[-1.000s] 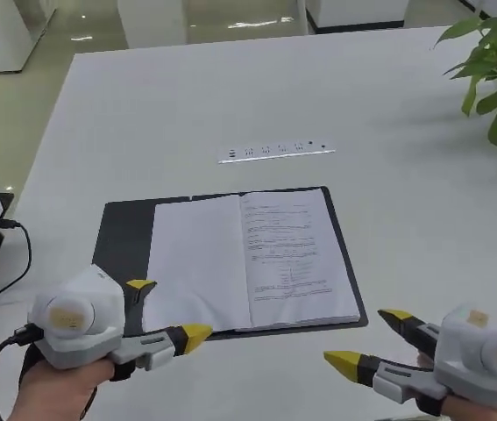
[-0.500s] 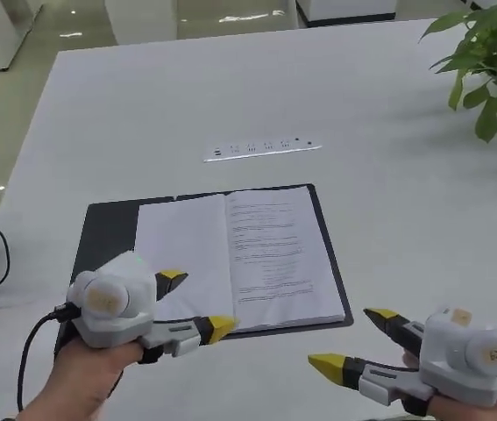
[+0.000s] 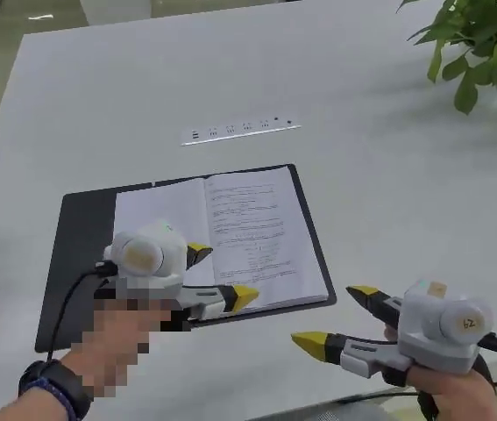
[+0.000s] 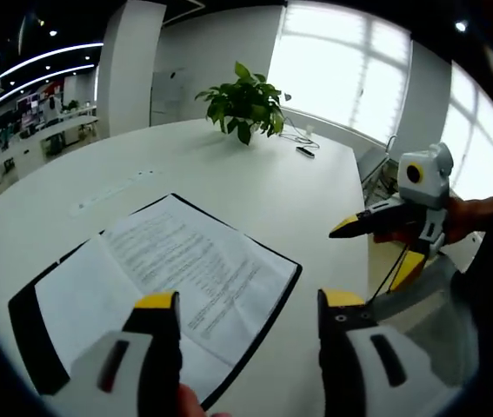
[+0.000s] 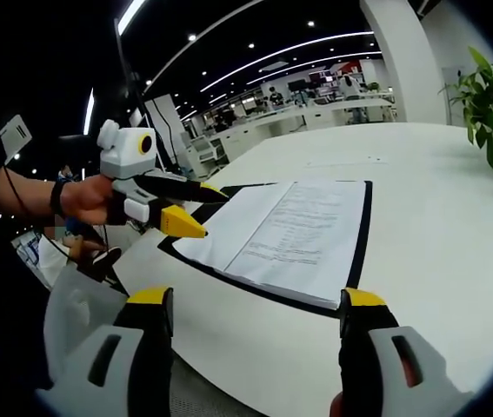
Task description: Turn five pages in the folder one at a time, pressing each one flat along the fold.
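The folder [image 3: 77, 254] lies open on the white counter [image 3: 388, 175], in front of the person and a little to the left. Its black cover shows on the left side, then comes a blank page [image 3: 156, 215], and on the right a printed page [image 3: 257, 237]. The fold between the two pages runs away from the person, so the long axis of the folder's spine points toward the socket strip [image 3: 242, 130] set in the counter behind it. A plant [image 3: 472, 44] stands at the far right corner, well apart from the work.

The left hand-held gripper [image 3: 221, 274] is above the near part of the folder, close to the fold, and its jaws are spread with nothing between them. I cannot tell if a tip touches the paper. The right hand-held gripper [image 3: 336, 316] is off the folder, above bare counter just beside the near right corner. Its jaws are also released and hold nothing, and they point to the left, toward the pages.

The free edge of the printed page is on the right side of the folder, so the right hand-held gripper is the nearer one to it. In my judgement, the coming move is for this one to take the page at its near corner and bring it across to the left. The left one is already well placed to press along the fold.
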The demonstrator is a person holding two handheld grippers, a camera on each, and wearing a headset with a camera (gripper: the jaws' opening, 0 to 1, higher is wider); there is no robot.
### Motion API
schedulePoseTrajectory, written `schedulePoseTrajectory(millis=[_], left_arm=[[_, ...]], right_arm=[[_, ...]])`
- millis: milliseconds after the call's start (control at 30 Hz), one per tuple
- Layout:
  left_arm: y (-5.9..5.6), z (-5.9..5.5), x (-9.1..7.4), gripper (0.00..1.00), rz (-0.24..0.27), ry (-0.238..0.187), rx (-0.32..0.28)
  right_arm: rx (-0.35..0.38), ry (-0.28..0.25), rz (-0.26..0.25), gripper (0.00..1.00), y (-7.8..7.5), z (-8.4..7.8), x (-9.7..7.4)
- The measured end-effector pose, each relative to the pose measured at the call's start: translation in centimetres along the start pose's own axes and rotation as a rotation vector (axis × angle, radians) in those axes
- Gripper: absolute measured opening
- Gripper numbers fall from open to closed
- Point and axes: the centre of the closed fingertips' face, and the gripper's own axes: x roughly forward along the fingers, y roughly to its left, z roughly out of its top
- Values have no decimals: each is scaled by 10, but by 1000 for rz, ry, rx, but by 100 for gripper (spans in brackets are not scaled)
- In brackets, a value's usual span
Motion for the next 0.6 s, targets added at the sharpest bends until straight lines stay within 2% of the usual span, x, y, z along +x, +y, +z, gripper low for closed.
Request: schedulePoseTrajectory(millis=[167, 333, 467, 600], left_arm=[[-4, 6, 28, 62, -8, 23, 20], [-7, 7, 52, 60, -21, 36, 1], [-12, 2, 76, 60, -19, 61, -11], [-18, -7, 91, 59, -29, 96, -3]], right_arm=[[8, 3, -2, 78, 0, -3, -2], [-4, 17, 3, 78, 0, -7, -2], [3, 13, 4, 78, 1, -7, -1], [4, 18, 8, 78, 2, -9, -1]])
